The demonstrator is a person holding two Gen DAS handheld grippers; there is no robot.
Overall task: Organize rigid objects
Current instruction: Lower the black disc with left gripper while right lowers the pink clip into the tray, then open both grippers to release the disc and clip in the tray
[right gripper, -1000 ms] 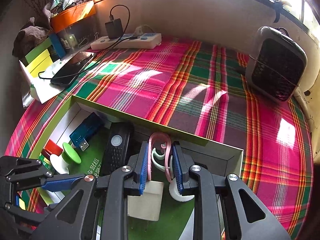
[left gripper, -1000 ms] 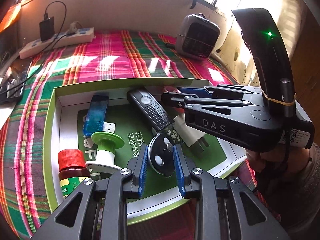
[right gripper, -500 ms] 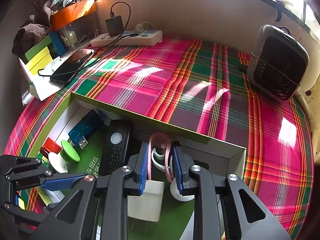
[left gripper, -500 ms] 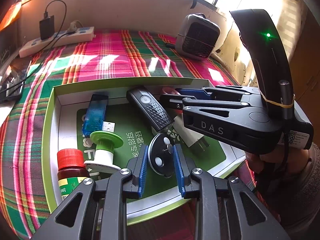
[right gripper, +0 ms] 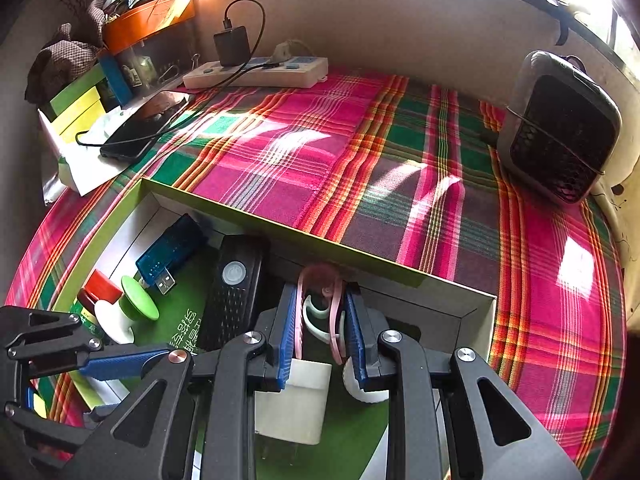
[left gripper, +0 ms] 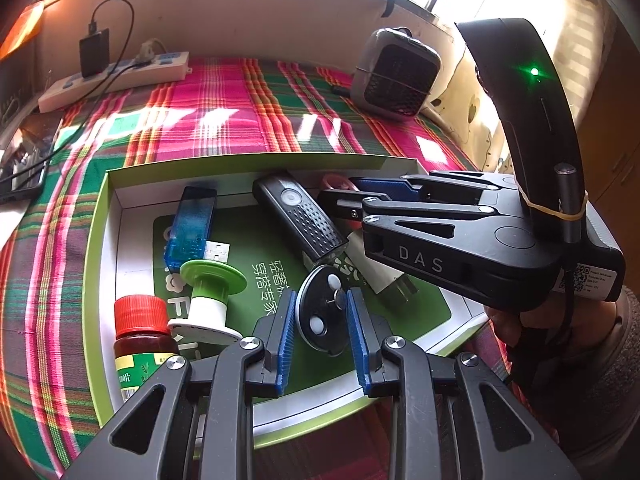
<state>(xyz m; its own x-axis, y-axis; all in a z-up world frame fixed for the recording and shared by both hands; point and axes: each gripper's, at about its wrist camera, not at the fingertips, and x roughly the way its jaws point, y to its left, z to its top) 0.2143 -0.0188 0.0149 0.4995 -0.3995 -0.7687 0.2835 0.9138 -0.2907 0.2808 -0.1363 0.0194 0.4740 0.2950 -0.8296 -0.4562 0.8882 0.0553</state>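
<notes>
A green-rimmed box (left gripper: 96, 240) holds a blue USB stick (left gripper: 192, 224), a black remote (left gripper: 300, 216), a green-topped spool (left gripper: 210, 300), a red-capped bottle (left gripper: 140, 332) and a white plug (right gripper: 294, 404). My left gripper (left gripper: 322, 320) is shut on a black disc (left gripper: 320, 316) standing on edge over the box floor. My right gripper (right gripper: 322, 324) is shut on a pink and white clip (right gripper: 320, 300) at the box's far right corner. It also shows in the left wrist view (left gripper: 344, 196).
The box sits on a plaid cloth (right gripper: 360, 140). A small grey heater (right gripper: 560, 132) stands at the back right. A power strip (right gripper: 256, 74) with a charger, a phone (right gripper: 144, 124) and boxes (right gripper: 80, 104) lie at the back left.
Both grippers hold the same items and barely moved. The views shifted slightly.
</notes>
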